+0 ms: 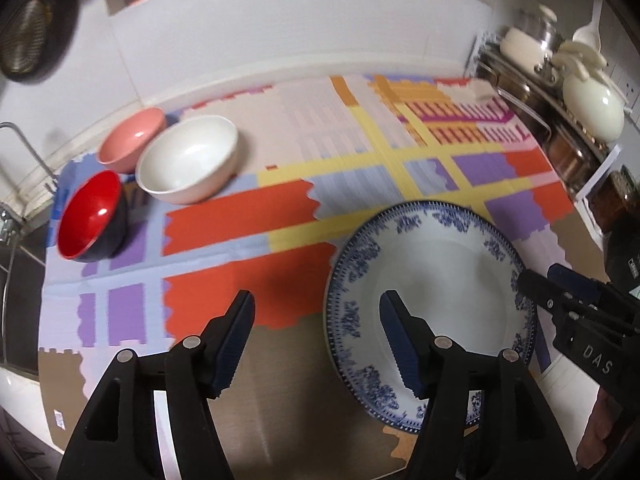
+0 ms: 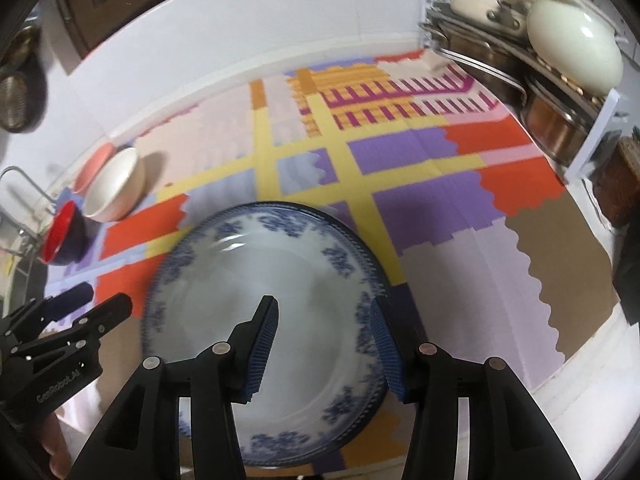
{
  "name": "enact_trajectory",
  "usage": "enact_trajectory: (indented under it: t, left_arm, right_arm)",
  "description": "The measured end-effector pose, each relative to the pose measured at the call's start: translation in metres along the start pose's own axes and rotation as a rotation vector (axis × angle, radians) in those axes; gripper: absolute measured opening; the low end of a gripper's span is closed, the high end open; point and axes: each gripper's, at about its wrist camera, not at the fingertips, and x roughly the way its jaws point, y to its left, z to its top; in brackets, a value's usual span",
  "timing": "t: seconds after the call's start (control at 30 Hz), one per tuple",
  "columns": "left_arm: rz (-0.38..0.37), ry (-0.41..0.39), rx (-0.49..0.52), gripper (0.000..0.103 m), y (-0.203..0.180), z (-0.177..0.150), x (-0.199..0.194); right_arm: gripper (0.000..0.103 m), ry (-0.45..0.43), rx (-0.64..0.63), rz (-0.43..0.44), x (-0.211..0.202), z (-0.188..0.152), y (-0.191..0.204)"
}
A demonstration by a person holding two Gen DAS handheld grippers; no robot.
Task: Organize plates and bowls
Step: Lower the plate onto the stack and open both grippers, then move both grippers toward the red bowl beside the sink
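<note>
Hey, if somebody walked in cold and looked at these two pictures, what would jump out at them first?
Probably the blue-and-white plate, large and close, lying on the colorful patchwork mat with the open right gripper hovering over it. Next, the three bowls clustered at the mat's far left: a red bowl, a white bowl and a pink bowl behind them. The left gripper is open too, just left of the plate.

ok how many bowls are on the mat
3, clustered at the mat's far left: a pink bowl at the back, a white bowl beside it, and a red-and-black bowl nearest. Any others may be hidden out of frame.
</note>
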Motion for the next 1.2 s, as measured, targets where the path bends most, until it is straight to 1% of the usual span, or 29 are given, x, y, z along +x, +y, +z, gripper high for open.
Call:
enact_trajectory:
  t: [0.2,0.37,0.53,0.77,1.2]
  left_arm:
    - [0.003,-0.037,-0.040,0.064,0.018,-0.007,-0.021]
    - [0.027,-0.068,-0.064,0.064,0.034,-0.011,-0.031]
    - [0.018,-0.076,-0.072,0.064,0.051,-0.009,-0.035]
    - [0.040,-0.092,-0.078,0.064,0.081,0.001,-0.036]
    - [0.039,-0.107,-0.091,0.064,0.139,0.021,-0.030]
  right_arm:
    - [0.049,-0.035,-0.037,0.054,-0.017,-0.002,0.023]
    - [0.049,-0.063,-0.073,0.065,-0.026,-0.003,0.043]
    - [0.049,-0.076,-0.094,0.088,-0.030,0.000,0.062]
    - [0.049,-0.090,-0.105,0.105,-0.027,0.011,0.091]
    - [0.049,-0.103,-0.123,0.123,-0.011,0.034,0.149]
